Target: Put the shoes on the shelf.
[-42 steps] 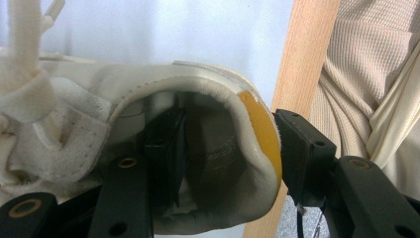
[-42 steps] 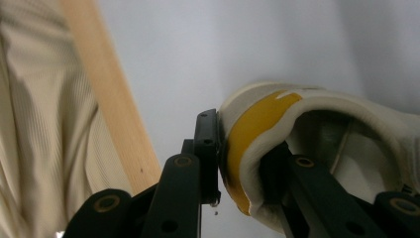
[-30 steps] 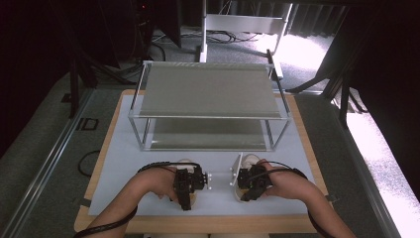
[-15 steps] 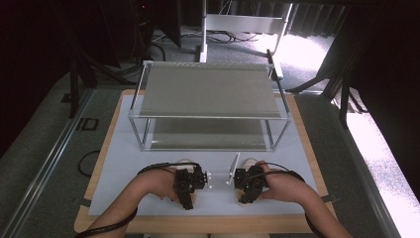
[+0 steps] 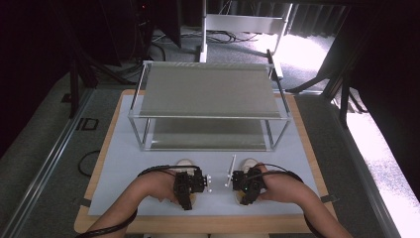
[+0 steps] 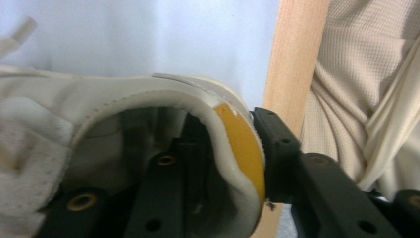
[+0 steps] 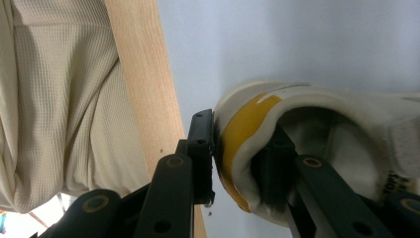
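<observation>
Now each tool clamps a soft, light white shoe's yellow-lined heel collar: left tool [image 6: 260, 163] on left shoe [image 6: 99, 114], right tool [image 7: 237, 153] on right shoe [image 7: 346, 124], both near the two-tier metal shelf [image 5: 210, 94]; I'd grip there.

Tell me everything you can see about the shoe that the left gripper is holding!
The left shoe is a cream-white sneaker, soft and leathery looking, with tiny holes in its side and a mustard-yellow patch on the heel. It sits on the pale blue-grey mat near the table's wooden front edge, toe towards the metal rack. The left gripper pinches its heel collar: one black jaw inside the opening, one outside against the yellow patch.
</observation>
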Available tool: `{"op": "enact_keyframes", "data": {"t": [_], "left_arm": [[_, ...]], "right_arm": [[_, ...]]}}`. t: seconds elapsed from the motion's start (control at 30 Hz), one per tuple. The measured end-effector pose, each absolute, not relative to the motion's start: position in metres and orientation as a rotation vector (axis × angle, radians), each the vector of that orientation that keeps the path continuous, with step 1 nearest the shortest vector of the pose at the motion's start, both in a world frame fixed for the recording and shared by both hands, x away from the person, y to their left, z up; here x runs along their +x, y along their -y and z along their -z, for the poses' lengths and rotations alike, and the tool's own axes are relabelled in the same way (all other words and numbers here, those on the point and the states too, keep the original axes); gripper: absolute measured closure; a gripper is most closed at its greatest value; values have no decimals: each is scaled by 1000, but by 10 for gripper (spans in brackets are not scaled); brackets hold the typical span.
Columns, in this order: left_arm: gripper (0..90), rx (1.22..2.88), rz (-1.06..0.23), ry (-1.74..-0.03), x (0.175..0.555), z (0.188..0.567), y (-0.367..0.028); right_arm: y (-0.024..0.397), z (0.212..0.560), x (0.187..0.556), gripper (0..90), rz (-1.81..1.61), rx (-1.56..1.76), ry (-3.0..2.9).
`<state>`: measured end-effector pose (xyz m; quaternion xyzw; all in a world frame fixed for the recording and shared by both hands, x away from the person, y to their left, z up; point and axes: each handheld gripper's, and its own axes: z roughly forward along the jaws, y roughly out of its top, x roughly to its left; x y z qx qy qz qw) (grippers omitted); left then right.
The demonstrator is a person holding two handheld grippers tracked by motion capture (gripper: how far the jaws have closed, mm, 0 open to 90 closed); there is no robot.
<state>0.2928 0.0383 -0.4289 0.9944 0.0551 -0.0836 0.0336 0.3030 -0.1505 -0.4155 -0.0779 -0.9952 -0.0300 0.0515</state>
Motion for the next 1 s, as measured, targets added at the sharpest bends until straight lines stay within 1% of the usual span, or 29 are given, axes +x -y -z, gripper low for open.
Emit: {"op": "enact_keyframes", "data": {"t": [0.03, 0.17, 0.27, 0.33, 0.37, 0.4, 0.6, 0.73, 0.83, 1.0], "left_arm": [[758, 3063, 257, -161, 293, 429, -38], [768, 3049, 243, -144, 292, 426, -38], [770, 3000, 237, -150, 295, 419, -41], [773, 2969, 187, -118, 298, 415, -43], [773, 2969, 187, -118, 298, 415, -43], [773, 2936, 139, -102, 302, 410, -45], [777, 2830, 3, -45, 318, 400, -46], [777, 2743, -89, 73, 329, 397, -46], [779, 2699, -100, 100, 340, 397, -43], [778, 2703, -99, 114, 361, 403, -35]], "right_arm": [[150, 421, 303, 740, 32, -235, 3021], [149, 420, 300, 755, 34, -195, 3033], [150, 420, 300, 764, 33, -140, 3038], [150, 418, 301, 763, 42, -123, 3059], [150, 418, 301, 763, 42, -123, 3059], [151, 417, 302, 764, 64, -109, 3072], [157, 396, 317, 760, 299, -71, 3135], [160, 386, 327, 768, 519, -50, 3207], [159, 384, 339, 768, 625, -31, 3221], [151, 391, 357, 770, 618, 26, 3229]]}}
